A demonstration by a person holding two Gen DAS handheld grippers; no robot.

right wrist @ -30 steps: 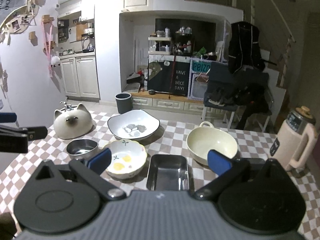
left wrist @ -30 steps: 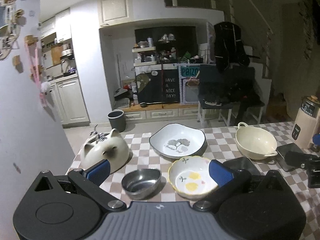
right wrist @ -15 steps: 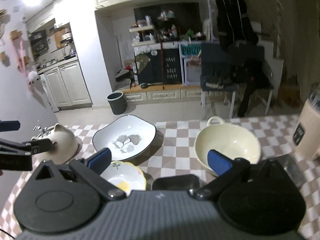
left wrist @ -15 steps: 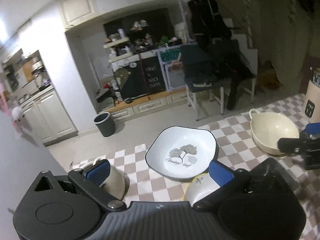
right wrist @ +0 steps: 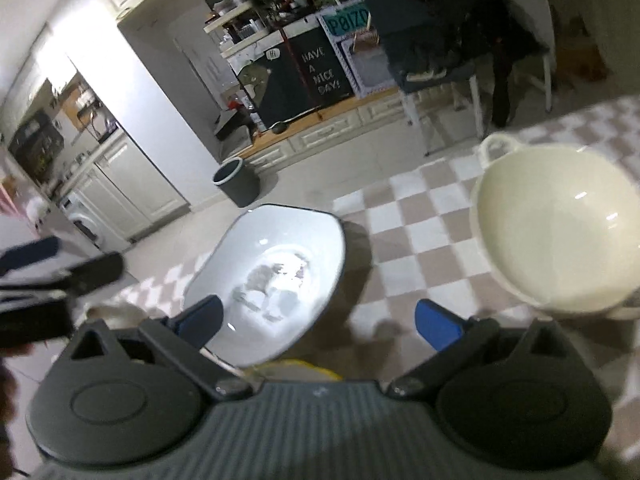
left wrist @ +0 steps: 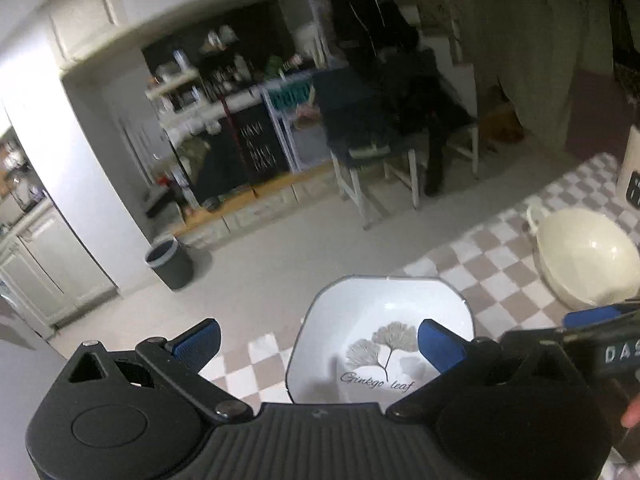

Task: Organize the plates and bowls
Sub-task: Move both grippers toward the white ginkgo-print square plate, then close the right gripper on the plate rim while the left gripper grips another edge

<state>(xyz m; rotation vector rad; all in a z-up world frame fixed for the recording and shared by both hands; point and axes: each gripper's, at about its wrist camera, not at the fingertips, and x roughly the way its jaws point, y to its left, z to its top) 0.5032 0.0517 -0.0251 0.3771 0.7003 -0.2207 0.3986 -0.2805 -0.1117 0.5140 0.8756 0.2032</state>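
A square white plate with a dark rim and a ginkgo leaf print [left wrist: 380, 340] [right wrist: 276, 276] lies at the far edge of the checkered table [left wrist: 492, 280]. My left gripper [left wrist: 318, 342] hovers open just above its near side, nothing between the fingers. A cream bowl with a small handle [left wrist: 588, 264] [right wrist: 560, 224] sits to the plate's right. My right gripper [right wrist: 318, 322] is open and empty over the gap between plate and bowl. The rim of a yellow-flowered bowl [right wrist: 296, 366] peeks out under it. Each gripper shows at the edge of the other's view.
A cream appliance [left wrist: 632, 176] stands at the table's far right. Beyond the table edge are open floor, a dark bin [left wrist: 170, 258] and a white chair [left wrist: 384, 160] piled with dark clothes. A pale cat-shaped object [right wrist: 116, 314] sits left of the plate.
Both grippers have moved forward over the table and tilted. The square plate and cream bowl loom closer. The steel bowl and the metal tray have dropped out of view.
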